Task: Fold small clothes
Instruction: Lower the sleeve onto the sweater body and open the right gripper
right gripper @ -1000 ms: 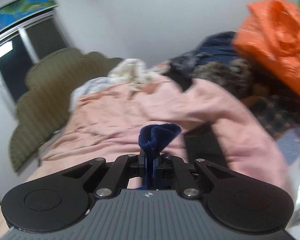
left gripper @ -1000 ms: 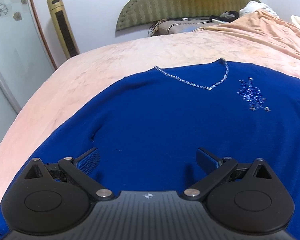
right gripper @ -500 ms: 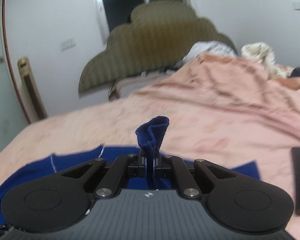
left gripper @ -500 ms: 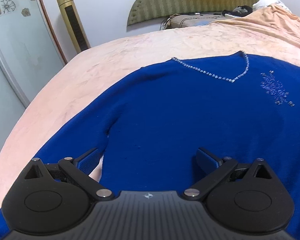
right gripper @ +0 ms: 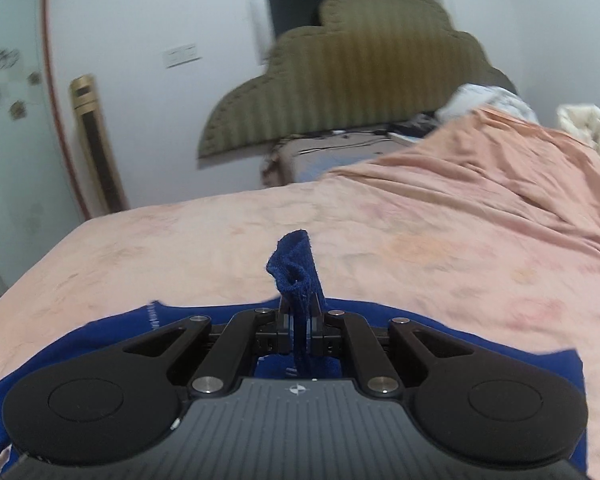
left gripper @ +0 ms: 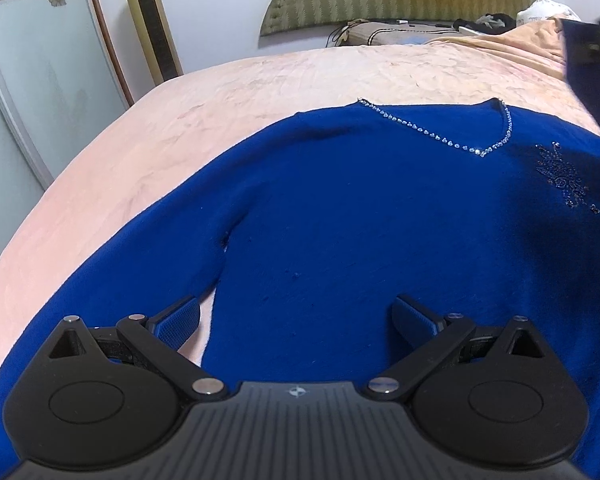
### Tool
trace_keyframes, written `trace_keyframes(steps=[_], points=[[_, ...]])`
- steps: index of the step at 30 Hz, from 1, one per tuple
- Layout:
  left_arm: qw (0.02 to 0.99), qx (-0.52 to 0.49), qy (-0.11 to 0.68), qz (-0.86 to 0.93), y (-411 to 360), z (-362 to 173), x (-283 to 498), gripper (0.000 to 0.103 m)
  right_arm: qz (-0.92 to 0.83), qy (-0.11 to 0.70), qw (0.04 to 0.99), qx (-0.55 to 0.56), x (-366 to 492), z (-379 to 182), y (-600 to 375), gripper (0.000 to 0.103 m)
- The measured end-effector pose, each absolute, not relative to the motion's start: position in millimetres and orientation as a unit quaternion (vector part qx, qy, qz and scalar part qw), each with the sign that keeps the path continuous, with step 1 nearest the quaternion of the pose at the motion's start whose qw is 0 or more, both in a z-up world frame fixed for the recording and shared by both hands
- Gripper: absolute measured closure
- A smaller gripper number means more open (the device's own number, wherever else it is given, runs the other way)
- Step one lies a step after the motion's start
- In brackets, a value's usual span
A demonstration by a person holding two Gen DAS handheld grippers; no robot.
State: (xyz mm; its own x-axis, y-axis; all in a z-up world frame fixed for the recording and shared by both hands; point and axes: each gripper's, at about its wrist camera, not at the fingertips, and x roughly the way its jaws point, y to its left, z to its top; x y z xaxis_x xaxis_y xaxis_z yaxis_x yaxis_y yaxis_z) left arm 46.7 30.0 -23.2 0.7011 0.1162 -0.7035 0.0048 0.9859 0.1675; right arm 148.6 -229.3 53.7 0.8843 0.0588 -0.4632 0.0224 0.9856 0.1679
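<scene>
A royal-blue sweater (left gripper: 360,216) lies face up on the pink bed cover (left gripper: 236,92), with a rhinestone V-neck (left gripper: 476,150) and a beaded motif (left gripper: 564,184). My left gripper (left gripper: 296,316) hangs open just above the sweater's body beside the left armpit, with nothing between its pads. The left sleeve (left gripper: 112,264) runs down to the lower left. My right gripper (right gripper: 298,322) is shut on the cuff of the other sleeve (right gripper: 294,268), which sticks up from the jaws above the sweater (right gripper: 440,336). That lifted sleeve (left gripper: 588,76) shows blurred at the left wrist view's top right.
An olive padded headboard (right gripper: 364,76) and a pillow (left gripper: 384,34) stand at the far end of the bed. A gold tower fan (left gripper: 150,20) and a frosted glass door (left gripper: 32,80) are at the left. Rumpled bedding (right gripper: 548,168) rises on the right.
My right gripper has swung left with the cuff, from facing the clothes pile to over the sweater, and now shows in the left wrist view. The left gripper has drifted slightly toward the armpit.
</scene>
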Motion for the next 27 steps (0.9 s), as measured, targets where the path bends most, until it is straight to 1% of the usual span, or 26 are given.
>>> trace_keyframes(steps=[5, 13, 22, 27], points=[[0.919, 0.073, 0.386, 0.028, 36.7, -23.4, 43.3, 0.0, 0.045, 0.264, 0.962, 0.051, 169.0, 46.9, -183.2, 0.093], [0.922, 0.068, 0.381, 0.027, 48.8, -18.7, 38.0, 0.0, 0.091, 0.285, 0.953, 0.044, 183.7, 33.5, -117.9, 0.093], [0.919, 0.054, 0.389, 0.041, 65.5, -20.2, 35.7, 0.0, 0.152, 0.293, 0.944, 0.015, 181.6, 22.5, -50.2, 0.093], [0.919, 0.047, 0.39, 0.047, 71.3, -19.2, 33.5, 0.0, 0.175, 0.3, 0.937, 0.02, 180.4, 17.7, -31.9, 0.093]])
